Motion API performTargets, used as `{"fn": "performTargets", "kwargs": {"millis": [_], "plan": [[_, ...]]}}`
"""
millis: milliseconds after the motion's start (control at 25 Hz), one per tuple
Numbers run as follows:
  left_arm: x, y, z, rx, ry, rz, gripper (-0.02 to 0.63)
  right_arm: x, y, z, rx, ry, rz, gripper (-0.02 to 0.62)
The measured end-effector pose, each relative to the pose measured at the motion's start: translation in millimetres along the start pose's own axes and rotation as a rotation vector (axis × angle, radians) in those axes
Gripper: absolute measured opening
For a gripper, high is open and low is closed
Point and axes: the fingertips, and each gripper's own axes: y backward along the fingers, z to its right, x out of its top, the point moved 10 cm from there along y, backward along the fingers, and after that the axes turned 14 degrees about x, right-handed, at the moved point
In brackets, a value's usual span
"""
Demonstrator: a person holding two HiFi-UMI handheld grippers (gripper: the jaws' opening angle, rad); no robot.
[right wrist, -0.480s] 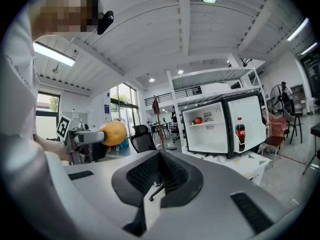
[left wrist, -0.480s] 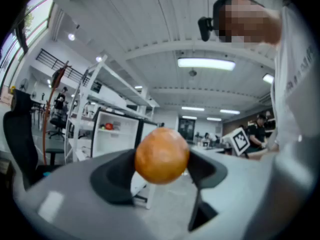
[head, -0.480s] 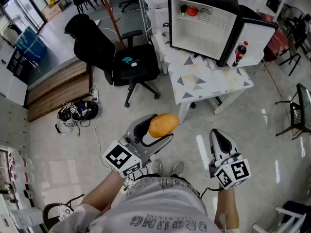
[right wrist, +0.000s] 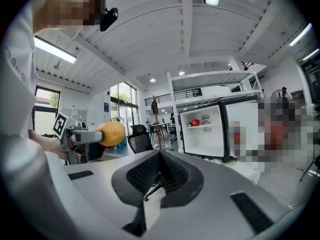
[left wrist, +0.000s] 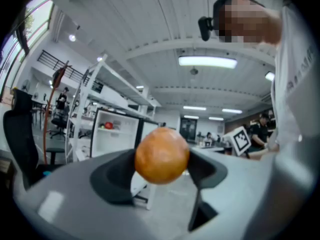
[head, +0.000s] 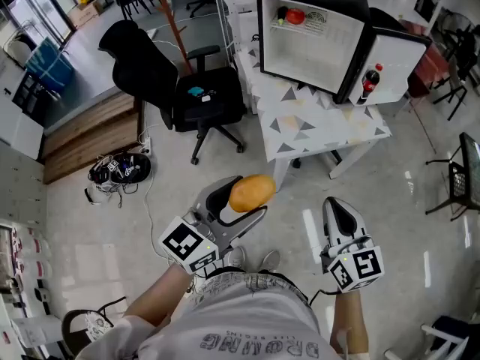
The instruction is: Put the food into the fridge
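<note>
An orange round fruit [head: 252, 193] sits between the jaws of my left gripper [head: 241, 199], which is shut on it at waist height over the floor. The same fruit [left wrist: 162, 155] fills the middle of the left gripper view, and the fruit [right wrist: 111, 133] also shows at the left of the right gripper view. My right gripper [head: 339, 217] is shut with nothing in it, its ribbed pads [right wrist: 159, 173] pressed together. The small black fridge [head: 315, 32] stands open on a patterned table [head: 315, 126] ahead, with a red food item [head: 296, 16] on its top shelf and a cola bottle [head: 368, 82] in its door.
A black office chair [head: 180, 92] stands left of the table. A heap of cables and gear [head: 120, 171] lies on the floor at the left. A wooden platform [head: 90, 137] runs along the left. Another chair [head: 459, 175] is at the right edge.
</note>
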Motion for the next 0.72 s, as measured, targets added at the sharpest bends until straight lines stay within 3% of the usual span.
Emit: {"fn": "performTargets", "kwargs": {"millis": [720], "plan": [[-6.4,-34.8,42.6,0.060,-0.005,0.008,0.324,-3.1,26.7,57.3,0.079,-0.022,0.014,0.003]]}}
